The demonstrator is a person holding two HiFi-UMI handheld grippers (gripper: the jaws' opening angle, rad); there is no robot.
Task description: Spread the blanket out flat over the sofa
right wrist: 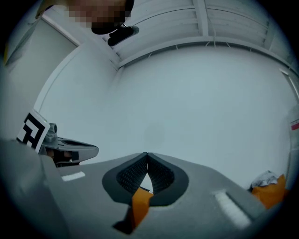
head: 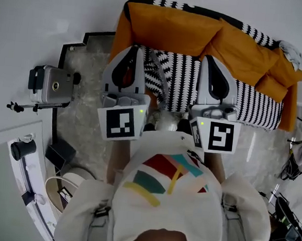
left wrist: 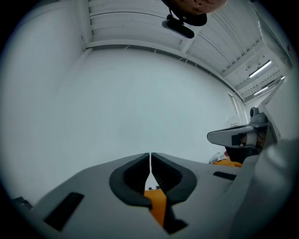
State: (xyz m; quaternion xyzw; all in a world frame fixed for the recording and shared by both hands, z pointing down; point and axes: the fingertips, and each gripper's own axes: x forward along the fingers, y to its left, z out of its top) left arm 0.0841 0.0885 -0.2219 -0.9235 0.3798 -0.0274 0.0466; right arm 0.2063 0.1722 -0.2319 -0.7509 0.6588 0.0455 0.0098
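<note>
Orange sofa (head: pixel 167 24) stands against a white wall, its back cushions running from the left end to the right end. The black-and-white striped blanket (head: pixel 184 75) lies across the seat in front of those cushions, reaching the right end, and is rumpled toward the left half of the seat. More striped cloth shows along the top edge of the back. The left tongs (head: pixel 136 49) hang above the seat's left part and the right tongs (head: pixel 212 58) above its middle, side by side and apart from each other. Both pairs are closed, tips meeting, with nothing pinched between them; only a sliver of orange shows through the gap behind the tips. A camera on a stand (head: pixel 51 85) sits on the floor left of the sofa.
</note>
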